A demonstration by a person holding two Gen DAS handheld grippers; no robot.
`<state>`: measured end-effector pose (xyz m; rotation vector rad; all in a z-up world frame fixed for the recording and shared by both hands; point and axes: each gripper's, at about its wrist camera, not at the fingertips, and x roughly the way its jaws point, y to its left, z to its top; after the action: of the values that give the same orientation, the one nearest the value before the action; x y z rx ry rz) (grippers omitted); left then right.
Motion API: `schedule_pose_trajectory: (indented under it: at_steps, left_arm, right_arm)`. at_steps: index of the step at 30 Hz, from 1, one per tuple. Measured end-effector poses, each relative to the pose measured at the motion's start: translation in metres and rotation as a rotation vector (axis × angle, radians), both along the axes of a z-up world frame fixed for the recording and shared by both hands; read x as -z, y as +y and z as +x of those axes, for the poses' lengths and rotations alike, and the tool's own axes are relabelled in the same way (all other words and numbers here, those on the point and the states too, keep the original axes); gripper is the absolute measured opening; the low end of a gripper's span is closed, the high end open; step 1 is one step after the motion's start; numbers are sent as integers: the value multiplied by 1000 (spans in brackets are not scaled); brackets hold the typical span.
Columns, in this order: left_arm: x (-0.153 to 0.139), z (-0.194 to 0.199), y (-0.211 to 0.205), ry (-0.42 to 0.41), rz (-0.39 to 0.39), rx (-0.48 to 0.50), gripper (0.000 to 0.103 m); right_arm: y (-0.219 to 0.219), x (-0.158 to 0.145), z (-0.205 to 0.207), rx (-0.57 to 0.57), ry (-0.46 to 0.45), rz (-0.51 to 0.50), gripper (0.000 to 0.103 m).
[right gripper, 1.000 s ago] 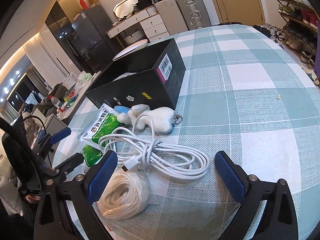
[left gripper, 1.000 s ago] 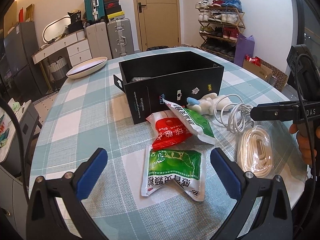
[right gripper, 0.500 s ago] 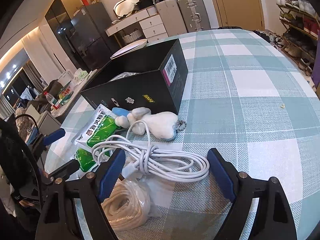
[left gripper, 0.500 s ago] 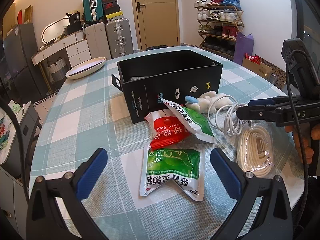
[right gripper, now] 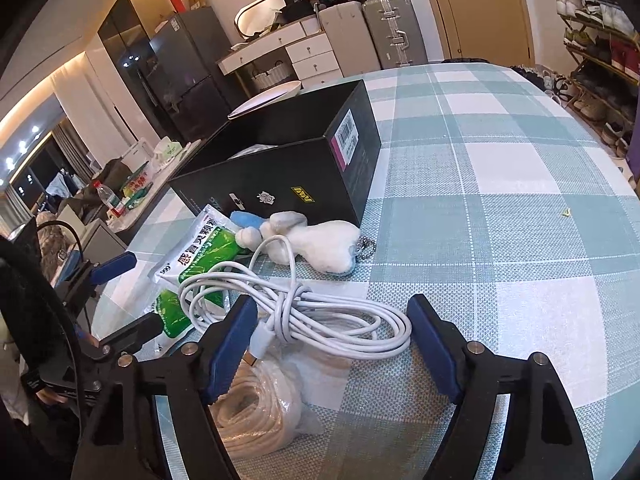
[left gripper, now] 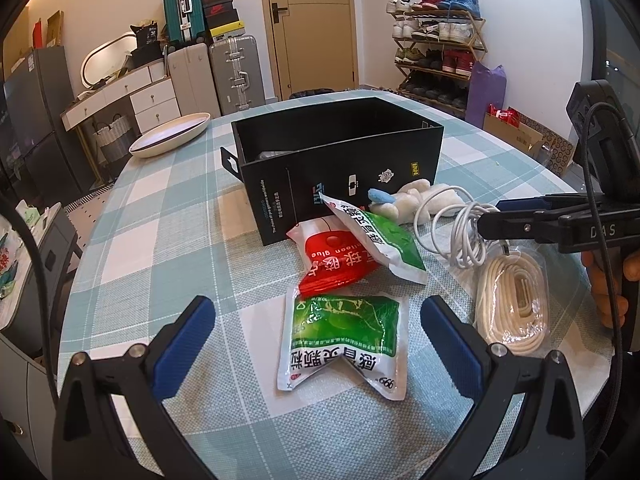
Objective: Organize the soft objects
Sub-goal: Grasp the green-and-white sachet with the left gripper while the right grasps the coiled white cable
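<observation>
An open black box (left gripper: 340,168) stands on the checked tablecloth; it also shows in the right wrist view (right gripper: 280,172). In front of it lie a red pouch (left gripper: 336,260), two green-and-white pouches (left gripper: 344,340) (left gripper: 376,236), a white plush toy (right gripper: 316,240), a bundled white cable (right gripper: 312,312) and a bagged cream cord coil (right gripper: 256,408). My left gripper (left gripper: 316,332) is open, its jaws either side of the near green pouch. My right gripper (right gripper: 332,340) is open, straddling the white cable just above it.
A white oval plate (left gripper: 170,140) sits at the table's far left. The right gripper body (left gripper: 560,220) reaches in from the right in the left wrist view. Suitcases, drawers and a shoe rack (left gripper: 440,52) stand beyond the table. The tablecloth (right gripper: 520,200) right of the box is bare.
My right gripper has moved forward and down over the white cable bundle. The left gripper has edged slightly closer to the near green pouch. Both stay open.
</observation>
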<state>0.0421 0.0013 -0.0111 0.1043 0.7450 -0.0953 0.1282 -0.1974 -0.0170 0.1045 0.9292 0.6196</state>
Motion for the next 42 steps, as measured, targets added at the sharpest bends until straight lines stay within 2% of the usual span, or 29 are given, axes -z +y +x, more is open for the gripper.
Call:
schedule_pose_trajectory:
  at_steps: [4,17,23,26,30,32,36,42]
  left_arm:
    - [0,0,-2,22,-1,14,103]
    - [12,4,-7,87,17,13,101]
    - [18,4,-8,117,5,29,89]
    - [18,3,-7,131,-42,63,74]
    - [16,-2,-12,125,-37,97,50]
    - [13,-4,-14,127,-45,117,42]
    - [11,-8,-17,135,-36,149,38]
    - [2,-11,-15,128,-47,169,37]
  right_arm:
    - [-1,-1,-1,-16,9,33,78]
    - [0,-11,-8,-44,-42,71,78]
    - [-3,-14,-9,-43,-53,84,78]
    - [-3,-15,-9,-43,-54,88,78]
    - [-4,-16,-10,-43,-60,93,78]
    - [-4,-17,-11,-44,-63,96,78]
    - [-5,-18,-12,-44,-67,97,78]
    - [-6,-20,-13,-42,-78,104,78]
